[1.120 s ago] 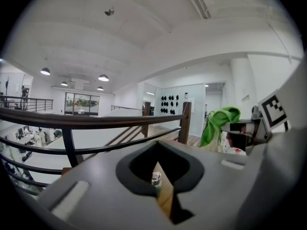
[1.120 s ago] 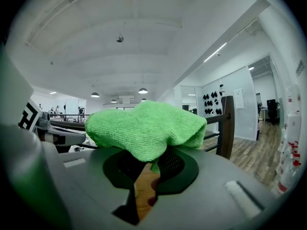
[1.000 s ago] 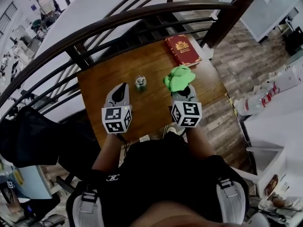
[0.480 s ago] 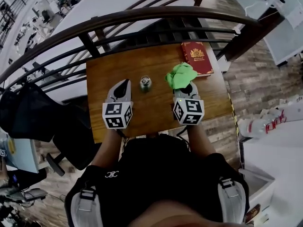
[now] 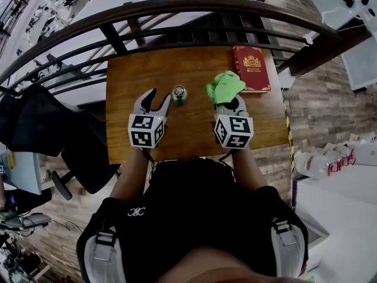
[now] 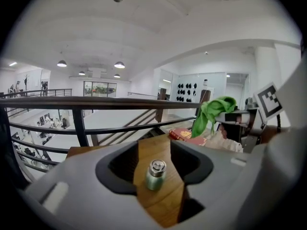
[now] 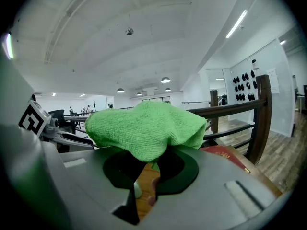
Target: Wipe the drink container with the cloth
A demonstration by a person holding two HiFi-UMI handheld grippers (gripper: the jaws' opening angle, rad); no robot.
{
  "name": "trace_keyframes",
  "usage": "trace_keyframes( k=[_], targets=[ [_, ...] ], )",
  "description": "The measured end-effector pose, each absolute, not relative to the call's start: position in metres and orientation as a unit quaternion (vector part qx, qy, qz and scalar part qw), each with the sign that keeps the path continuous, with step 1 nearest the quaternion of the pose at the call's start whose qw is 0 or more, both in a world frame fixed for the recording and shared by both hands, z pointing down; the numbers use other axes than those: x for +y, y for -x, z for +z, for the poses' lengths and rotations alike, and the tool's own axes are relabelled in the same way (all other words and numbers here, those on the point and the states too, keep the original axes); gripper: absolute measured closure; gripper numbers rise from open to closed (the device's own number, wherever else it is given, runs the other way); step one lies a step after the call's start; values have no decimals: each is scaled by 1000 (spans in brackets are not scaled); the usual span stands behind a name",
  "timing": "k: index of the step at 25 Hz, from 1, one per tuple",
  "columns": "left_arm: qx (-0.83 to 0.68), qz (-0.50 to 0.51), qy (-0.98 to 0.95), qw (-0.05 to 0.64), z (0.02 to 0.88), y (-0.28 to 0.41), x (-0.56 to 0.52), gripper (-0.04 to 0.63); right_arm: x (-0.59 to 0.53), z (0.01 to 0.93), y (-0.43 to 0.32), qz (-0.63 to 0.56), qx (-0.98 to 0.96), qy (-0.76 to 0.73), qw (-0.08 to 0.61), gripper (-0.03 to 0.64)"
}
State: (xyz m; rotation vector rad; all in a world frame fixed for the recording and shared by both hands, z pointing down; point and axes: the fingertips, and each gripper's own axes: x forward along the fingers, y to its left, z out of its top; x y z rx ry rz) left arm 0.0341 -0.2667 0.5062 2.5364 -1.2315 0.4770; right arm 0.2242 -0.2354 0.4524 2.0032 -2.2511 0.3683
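A small green drink container point(image 5: 179, 93) with a silver lid stands upright on the wooden table point(image 5: 132, 75). My left gripper point(image 5: 159, 98) is just left of it and has just been opening; its jaws stand apart with nothing pressed between them. In the left gripper view the container point(image 6: 155, 174) shows in the gap ahead of the left gripper point(image 6: 154, 150). My right gripper point(image 5: 227, 102) is right of the container, shut on a bunched green cloth point(image 5: 224, 87). In the right gripper view the cloth point(image 7: 148, 128) drapes over the right gripper point(image 7: 146, 176).
A red book point(image 5: 251, 68) lies at the table's far right corner, just beyond the cloth. A dark curved railing point(image 5: 177, 7) runs along the table's far edge. The table's near edge is against my body.
The left jaws were together and now stand apart. Both grippers have edged forward over the table, the left one closer to the container. The cloth stays in the right gripper.
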Motion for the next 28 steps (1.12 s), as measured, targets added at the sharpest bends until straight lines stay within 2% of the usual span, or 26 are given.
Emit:
trace_keyframes(
  k=[4, 11, 17, 28],
  targets=[
    [-416, 186, -880, 137, 523, -44, -270, 328, -241, 461, -226, 128, -747, -649, 65, 569],
    [-386, 230, -879, 160, 573, -67, -276, 322, -253, 476, -226, 134, -758, -633, 83, 569],
    [-373, 284, -871, 148, 614, -85, -283, 307, -259, 491, -231, 145, -759, -627, 98, 569],
    [-368, 314, -860, 164, 652, -106, -307, 284, -266, 501, -247, 155, -757, -625, 110, 569]
  ],
)
